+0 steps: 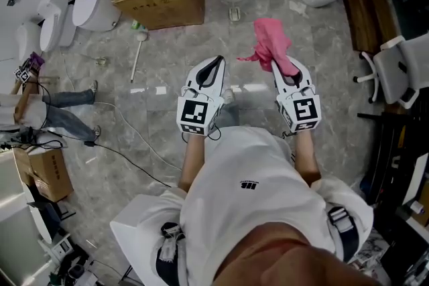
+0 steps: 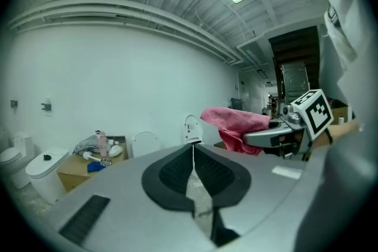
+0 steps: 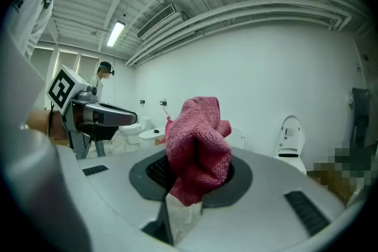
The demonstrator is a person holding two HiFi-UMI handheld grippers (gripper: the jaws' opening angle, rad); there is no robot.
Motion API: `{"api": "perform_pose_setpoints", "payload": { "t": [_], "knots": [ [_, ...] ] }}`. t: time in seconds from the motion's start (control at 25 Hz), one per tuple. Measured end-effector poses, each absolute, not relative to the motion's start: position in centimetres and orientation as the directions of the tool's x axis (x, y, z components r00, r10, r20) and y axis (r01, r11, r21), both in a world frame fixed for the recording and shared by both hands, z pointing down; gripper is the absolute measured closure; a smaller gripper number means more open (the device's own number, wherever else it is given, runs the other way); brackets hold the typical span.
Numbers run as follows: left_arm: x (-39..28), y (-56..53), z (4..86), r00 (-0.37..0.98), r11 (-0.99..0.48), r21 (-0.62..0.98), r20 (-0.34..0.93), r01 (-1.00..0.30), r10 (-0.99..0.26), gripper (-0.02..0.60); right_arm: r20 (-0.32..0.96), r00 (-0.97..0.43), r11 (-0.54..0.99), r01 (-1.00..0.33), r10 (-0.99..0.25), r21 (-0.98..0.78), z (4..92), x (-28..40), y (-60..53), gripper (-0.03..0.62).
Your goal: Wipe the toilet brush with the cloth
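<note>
Holding pink cloth [image 1: 271, 43] clamped in right gripper [image 1: 285, 69], left gripper [image 1: 218, 61] beside it, closed, empty

No word, number or brand can be read: only black-and-white square marker patterns are carried on the cubes of the left gripper [image 1: 216, 62] and right gripper [image 1: 283, 69], and the small dark logo [image 1: 248, 185] on the white shirt [image 1: 249, 224] is too tiny to be deciphered.
</note>
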State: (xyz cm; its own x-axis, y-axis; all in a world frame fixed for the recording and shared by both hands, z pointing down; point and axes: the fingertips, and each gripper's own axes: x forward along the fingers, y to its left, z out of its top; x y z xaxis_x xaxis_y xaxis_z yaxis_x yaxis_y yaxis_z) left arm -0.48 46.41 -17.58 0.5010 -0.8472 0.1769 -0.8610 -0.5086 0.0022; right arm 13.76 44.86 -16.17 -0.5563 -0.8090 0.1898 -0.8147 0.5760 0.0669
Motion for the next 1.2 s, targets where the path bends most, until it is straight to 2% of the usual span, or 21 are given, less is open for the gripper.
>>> {"api": "perform_pose_setpoints", "payload": {
  "t": [0.6,1.2],
  "knots": [
    [-5.9,32.0,-15.8,0.546,-0.554,0.024,0.201,-0.832,-0.813,0.565,0.221,-0.494,0.519,-0.851,-0.841,0.076,-14.9,8.8,31.3,0.516],
    [-4.2,15.3,-9.4,0.491,-0.483,0.098,0.251,-0.870,-0.834,0.565,0.315,-0.523,0.540,-0.841,-0.792,-0.040,-7.4,10.9,15.0,0.516]
  ]
}}
